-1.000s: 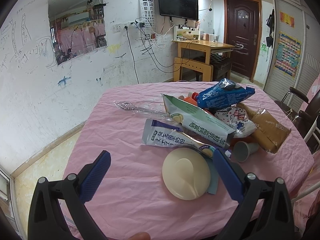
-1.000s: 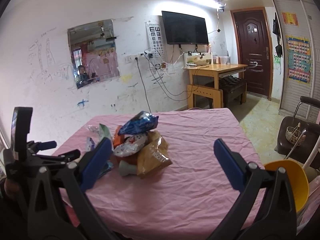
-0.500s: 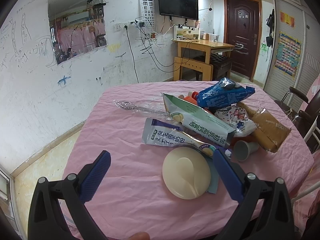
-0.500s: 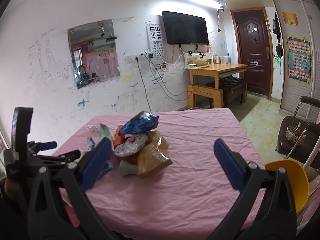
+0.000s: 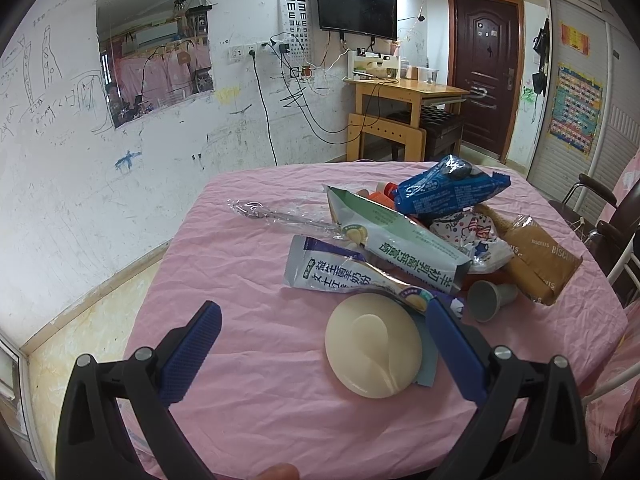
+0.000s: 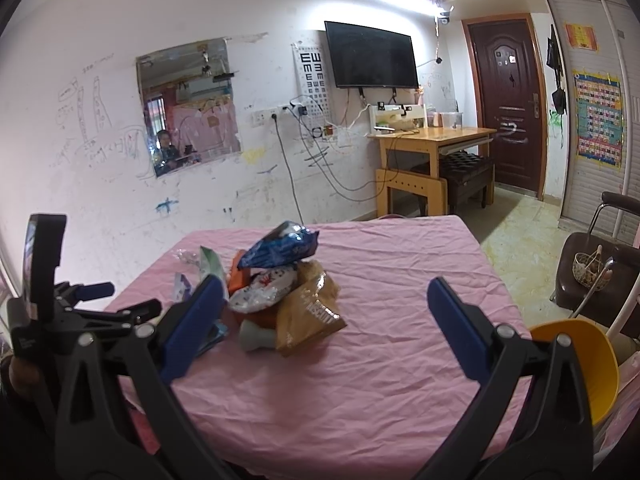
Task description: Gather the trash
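Observation:
A pile of trash lies on the pink-clothed table point(image 5: 248, 360): a blue wrapper point(image 5: 448, 192) on top, a green-white pouch point(image 5: 396, 244), a white-purple pouch point(image 5: 340, 274), a brown biscuit bag point(image 5: 536, 256), a grey cup point(image 5: 486, 300), a clear spoon wrapper point(image 5: 276, 214) and a cream round lid point(image 5: 374, 350). My left gripper point(image 5: 320, 344) is open just before the lid. My right gripper point(image 6: 320, 316) is open and empty above the table point(image 6: 400, 280), with the pile point(image 6: 280, 280) ahead on the left. The left gripper's body point(image 6: 60, 312) shows in the right wrist view.
A yellow bin point(image 6: 576, 364) stands at the table's right edge. A dark chair point(image 6: 600, 272) holding a small basket stands to the right. A wooden desk point(image 6: 432, 148) and a door point(image 6: 508, 100) are at the far wall.

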